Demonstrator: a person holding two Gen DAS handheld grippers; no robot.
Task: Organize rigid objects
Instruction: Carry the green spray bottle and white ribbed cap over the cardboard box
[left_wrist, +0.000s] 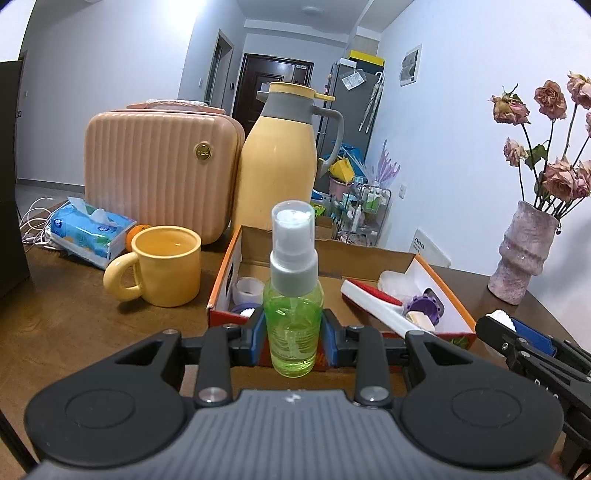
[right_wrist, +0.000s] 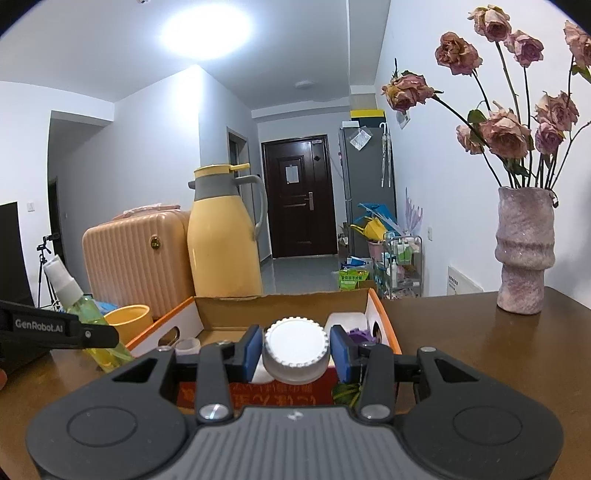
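My left gripper (left_wrist: 293, 341) is shut on a green spray bottle (left_wrist: 293, 325) with a grey collar and clear cap, held upright just in front of an orange-edged cardboard box (left_wrist: 354, 258). The box holds a white roll (left_wrist: 247, 290), a red and white brush (left_wrist: 373, 299) and a purple round piece (left_wrist: 423, 306). My right gripper (right_wrist: 295, 350) is shut on a white jar with a ridged lid (right_wrist: 295, 343), above the box's near end (right_wrist: 280, 308). Each wrist view shows the other gripper: the right gripper (left_wrist: 504, 323) at the lower right, the left gripper (right_wrist: 105, 334) with the bottle (right_wrist: 86, 306) at the left.
On the brown table stand a yellow mug (left_wrist: 166, 266), a yellow thermos jug (left_wrist: 280, 162), a peach ribbed case (left_wrist: 159, 166), a blue tissue pack (left_wrist: 92, 229) and a pink vase of dried roses (right_wrist: 524, 251). A hallway with a dark door lies behind.
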